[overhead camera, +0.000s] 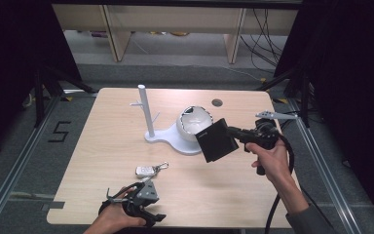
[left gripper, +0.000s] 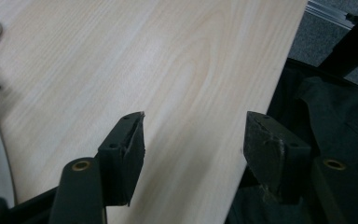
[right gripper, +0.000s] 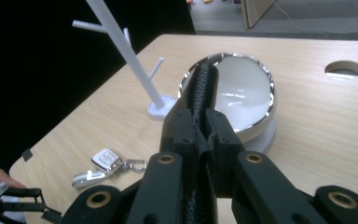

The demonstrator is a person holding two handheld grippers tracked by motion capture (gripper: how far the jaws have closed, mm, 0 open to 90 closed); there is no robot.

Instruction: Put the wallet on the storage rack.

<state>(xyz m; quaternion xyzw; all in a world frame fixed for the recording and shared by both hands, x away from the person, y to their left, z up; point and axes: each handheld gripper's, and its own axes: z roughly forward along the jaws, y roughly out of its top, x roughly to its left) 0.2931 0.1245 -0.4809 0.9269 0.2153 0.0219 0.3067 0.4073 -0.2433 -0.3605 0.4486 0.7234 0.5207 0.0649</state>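
Here the right gripper (overhead camera: 233, 132) is clamped on a black leather wallet (overhead camera: 217, 140), held edge-on between its jaws and lifted clear of the wooden table (overhead camera: 102, 146), just in front of the white bowl (overhead camera: 195, 122) toward the table's right edge. In the right gripper view the wallet (right gripper: 204, 88) rises straight up between the pressed pads, with the chrome-rimmed bowl (right gripper: 242, 93) right behind it. The bowl sits on the white base of a peg stand (overhead camera: 146, 114) near the middle of the far edge. A car key fob (overhead camera: 146, 170) with a metal clip lies on the table toward the near edge. The left gripper (overhead camera: 143, 204) hovers at the near edge just beside the fob, its jaws spread apart with nothing between them.
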